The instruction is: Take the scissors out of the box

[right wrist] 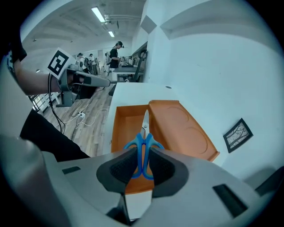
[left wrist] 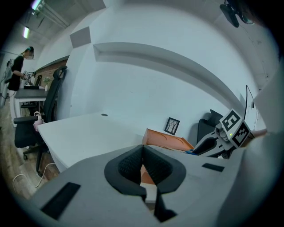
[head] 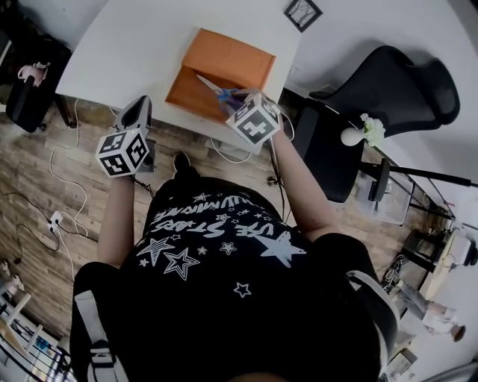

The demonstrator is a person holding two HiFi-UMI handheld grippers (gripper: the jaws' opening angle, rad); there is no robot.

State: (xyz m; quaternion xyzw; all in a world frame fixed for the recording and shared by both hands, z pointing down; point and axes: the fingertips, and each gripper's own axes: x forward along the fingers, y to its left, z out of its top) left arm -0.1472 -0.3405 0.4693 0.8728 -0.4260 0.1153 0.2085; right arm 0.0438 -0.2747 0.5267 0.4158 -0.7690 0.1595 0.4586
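From the head view, my right hand-held gripper (head: 237, 104) reaches over the near edge of the white counter (head: 127, 45), with its marker cube facing up at me. It has the scissors (head: 216, 91) by their blue handles, and the blades point away from me and to the left over the open orange box (head: 196, 95). The box's lid (head: 231, 56) lies folded back on the far side. My left hand-held gripper (head: 142, 104) hangs to the left, off the counter's near edge and over the wooden floor (head: 45, 186), well apart from the box. A small dark frame (head: 302, 13) stands at the far side of the counter, and a black chair (head: 388, 89) sits to the right.

In the left gripper view, my two jaws are closed pad against pad with nothing between them. Past them I see the near corner of the box (left wrist: 166, 141). To the right, the right hand-held gripper (left wrist: 199, 148) reaches in at the box's top edge.

In the right gripper view, my jaws stand part-way closed, clamped on the scissors' (right wrist: 143, 146) blue handle loops. The closed blades run straight out from the jaws, and their tip shows against the inside of the box (right wrist: 126, 122). I cannot tell whether the tip touches the bottom. The lid (right wrist: 177, 128) lies flat just right of the open half. The left hand-held gripper (right wrist: 108, 82) shows far off at the left.
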